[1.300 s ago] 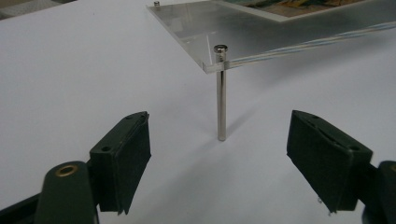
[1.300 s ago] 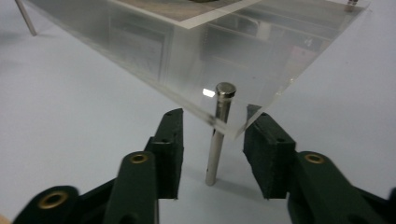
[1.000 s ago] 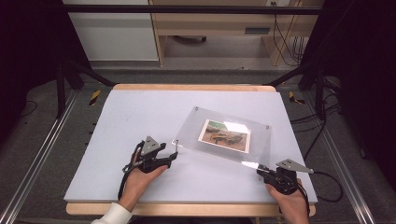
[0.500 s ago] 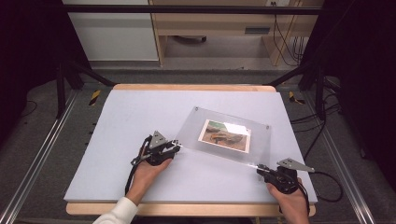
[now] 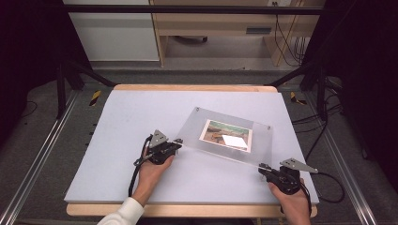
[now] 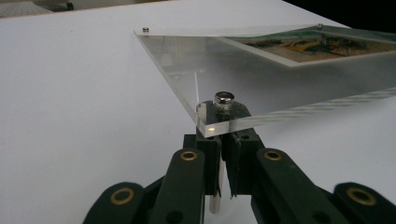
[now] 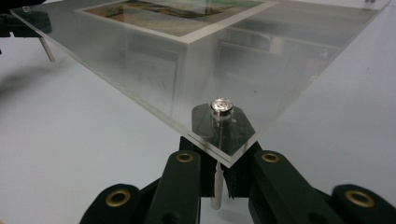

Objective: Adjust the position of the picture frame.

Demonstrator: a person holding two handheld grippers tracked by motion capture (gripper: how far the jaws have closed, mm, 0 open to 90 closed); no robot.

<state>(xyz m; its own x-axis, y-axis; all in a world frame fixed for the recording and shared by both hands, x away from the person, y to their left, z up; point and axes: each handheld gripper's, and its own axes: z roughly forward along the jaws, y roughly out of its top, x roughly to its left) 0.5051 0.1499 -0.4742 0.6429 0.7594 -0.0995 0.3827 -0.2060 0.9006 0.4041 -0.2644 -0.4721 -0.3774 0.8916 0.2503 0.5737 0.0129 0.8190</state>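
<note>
A clear acrylic picture frame (image 5: pixel 196 125) holding a landscape photo (image 5: pixel 226 135) is tilted over the white table (image 5: pixel 117 136), with metal pins at its corners. My left gripper (image 5: pixel 177 141) holds the near-left corner: its jaws have just been closing and now pinch the corner pin (image 6: pixel 223 99) under the acrylic, as the left gripper (image 6: pixel 223 140) view shows. My right gripper (image 5: pixel 262 168) is shut on the near-right corner pin (image 7: pixel 221 106), with the acrylic sheet (image 7: pixel 187 60) stretching away from the right gripper (image 7: pixel 219 168).
The white table top has a wooden edge (image 5: pixel 187 87) at the back. Metal rails (image 5: pixel 42 154) run along both sides, and cables (image 5: pixel 328 187) trail at the right. A wooden shelf unit (image 5: pixel 220 28) stands beyond the table.
My left gripper moved a little right to the frame's near-left corner and its jaws closed on the pin there. The right gripper stayed put.
</note>
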